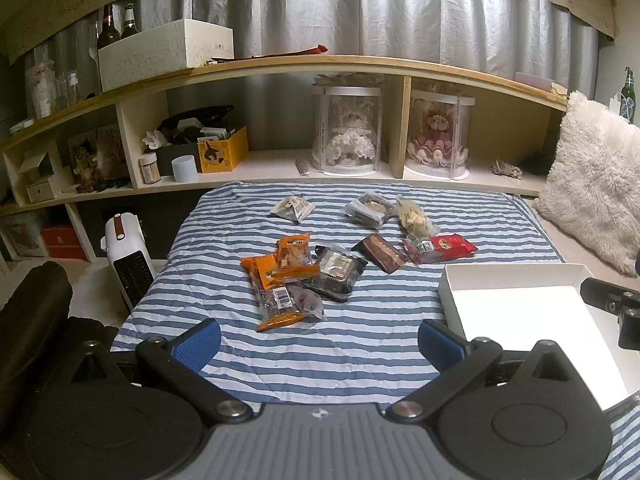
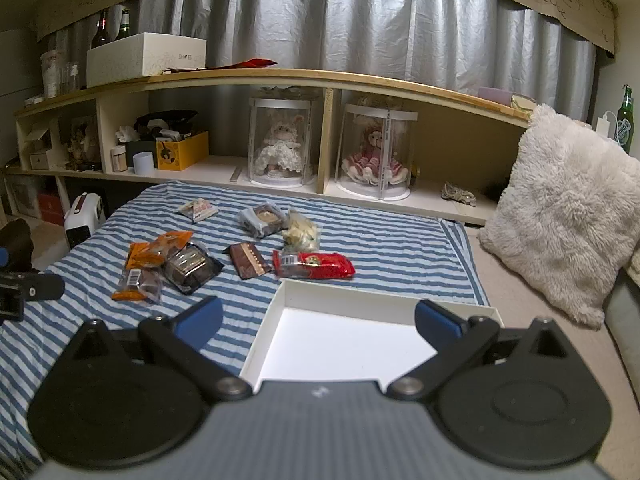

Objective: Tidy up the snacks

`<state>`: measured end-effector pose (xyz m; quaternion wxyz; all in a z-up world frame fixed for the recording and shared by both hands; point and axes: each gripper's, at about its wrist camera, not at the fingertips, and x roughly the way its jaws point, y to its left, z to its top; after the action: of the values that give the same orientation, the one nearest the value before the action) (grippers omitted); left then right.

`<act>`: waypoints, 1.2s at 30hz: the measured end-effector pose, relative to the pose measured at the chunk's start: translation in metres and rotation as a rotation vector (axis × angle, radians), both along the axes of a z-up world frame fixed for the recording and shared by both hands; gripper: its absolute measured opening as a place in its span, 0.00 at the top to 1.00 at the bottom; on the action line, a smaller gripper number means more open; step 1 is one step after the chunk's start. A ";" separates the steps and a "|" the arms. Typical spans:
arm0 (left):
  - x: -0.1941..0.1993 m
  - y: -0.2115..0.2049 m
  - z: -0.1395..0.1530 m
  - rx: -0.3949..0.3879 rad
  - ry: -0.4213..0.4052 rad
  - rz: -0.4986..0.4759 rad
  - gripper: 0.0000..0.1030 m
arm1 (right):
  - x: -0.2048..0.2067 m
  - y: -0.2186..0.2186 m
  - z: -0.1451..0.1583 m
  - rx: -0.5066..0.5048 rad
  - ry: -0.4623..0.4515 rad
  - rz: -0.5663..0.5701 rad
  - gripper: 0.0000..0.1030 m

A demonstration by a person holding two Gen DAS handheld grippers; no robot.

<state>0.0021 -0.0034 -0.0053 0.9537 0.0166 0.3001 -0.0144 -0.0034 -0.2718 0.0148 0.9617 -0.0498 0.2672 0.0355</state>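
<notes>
Several snack packets lie on a blue-and-white striped blanket (image 1: 360, 344). Orange packets (image 1: 280, 276) and a dark packet (image 1: 336, 272) sit in the middle, with a brown bar (image 1: 382, 254), a red packet (image 1: 440, 249) and paler packets (image 1: 414, 216) farther back. An empty white tray (image 1: 520, 312) sits at the right. My left gripper (image 1: 320, 344) is open and empty, short of the orange packets. My right gripper (image 2: 318, 322) is open and empty, over the near end of the white tray (image 2: 340, 344). The red packet (image 2: 314, 265) lies just beyond the tray.
A wooden shelf unit (image 1: 280, 168) with doll cases, boxes and jars runs behind the blanket. A white heater (image 1: 128, 264) stands at the left edge. A fluffy white pillow (image 2: 568, 220) leans at the right. The other gripper shows at each view's side edge.
</notes>
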 end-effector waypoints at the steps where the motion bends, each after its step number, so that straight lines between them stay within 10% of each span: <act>1: 0.000 0.000 0.000 0.000 0.000 0.000 0.00 | 0.000 0.000 0.000 0.000 0.000 0.000 0.00; 36: -0.001 -0.005 -0.011 0.000 0.006 -0.001 0.00 | 0.003 0.000 -0.005 -0.008 0.016 0.005 0.00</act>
<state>0.0008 -0.0081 -0.0162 0.9528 0.0169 0.3028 -0.0148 -0.0008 -0.2715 0.0102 0.9593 -0.0538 0.2747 0.0371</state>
